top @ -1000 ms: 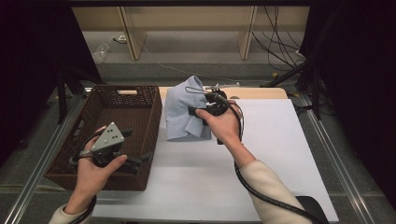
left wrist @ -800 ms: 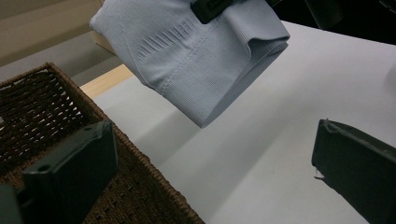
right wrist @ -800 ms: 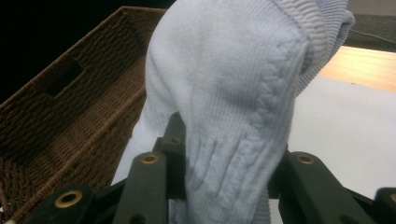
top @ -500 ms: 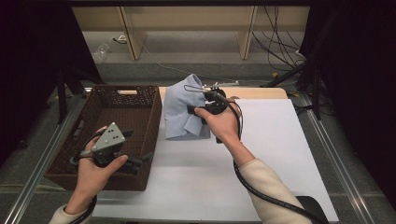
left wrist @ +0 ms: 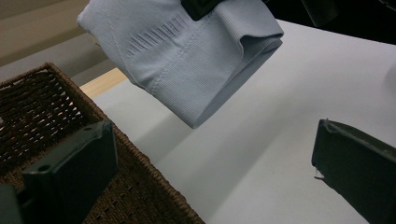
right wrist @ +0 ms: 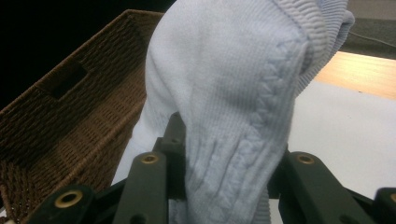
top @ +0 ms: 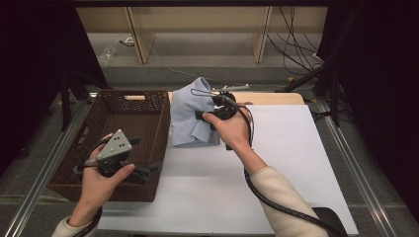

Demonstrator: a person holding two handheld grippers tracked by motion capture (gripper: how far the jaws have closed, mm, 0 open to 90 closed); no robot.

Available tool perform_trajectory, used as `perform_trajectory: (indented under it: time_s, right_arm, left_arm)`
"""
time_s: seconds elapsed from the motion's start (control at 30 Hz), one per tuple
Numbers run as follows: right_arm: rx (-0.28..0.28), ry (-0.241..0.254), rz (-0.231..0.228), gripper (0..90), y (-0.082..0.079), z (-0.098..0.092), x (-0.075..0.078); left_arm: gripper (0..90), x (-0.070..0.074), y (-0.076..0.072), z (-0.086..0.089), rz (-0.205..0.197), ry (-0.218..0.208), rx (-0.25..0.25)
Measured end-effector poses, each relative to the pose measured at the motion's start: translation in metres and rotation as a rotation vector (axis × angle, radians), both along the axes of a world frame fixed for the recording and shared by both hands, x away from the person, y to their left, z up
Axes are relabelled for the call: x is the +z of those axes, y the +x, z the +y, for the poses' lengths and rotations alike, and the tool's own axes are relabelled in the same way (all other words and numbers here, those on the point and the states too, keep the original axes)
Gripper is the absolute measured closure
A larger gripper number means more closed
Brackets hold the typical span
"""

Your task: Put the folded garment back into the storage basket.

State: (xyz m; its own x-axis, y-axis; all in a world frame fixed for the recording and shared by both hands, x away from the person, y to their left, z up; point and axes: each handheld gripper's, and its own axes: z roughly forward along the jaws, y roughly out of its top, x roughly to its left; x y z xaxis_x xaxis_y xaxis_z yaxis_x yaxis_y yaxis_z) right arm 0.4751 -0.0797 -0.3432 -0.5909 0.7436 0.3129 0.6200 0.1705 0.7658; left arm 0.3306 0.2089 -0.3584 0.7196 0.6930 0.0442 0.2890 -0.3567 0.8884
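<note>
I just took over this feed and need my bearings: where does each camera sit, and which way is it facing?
High view: above the person's side, looking forward and down on the table; both forearms and hands show.
Left gripper view: rides the left gripper, looking between open jaws at the light blue garment.
Right gripper view: rides the right gripper, jaws clamped on the garment.
All share the garment and wicker basket.
</note>
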Motion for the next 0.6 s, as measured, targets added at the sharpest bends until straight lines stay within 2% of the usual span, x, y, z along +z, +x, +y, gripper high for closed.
perform_trajectory:
  time_s: [0.6]
  right_arm:
    - [0.013,-0.004,-0.007,64.3,0.0030,0.0092,0.0044]
  left_arm:
    - [0.0,0.0010,-0.0003,0.0007,-0.003,-0.002,0.001]
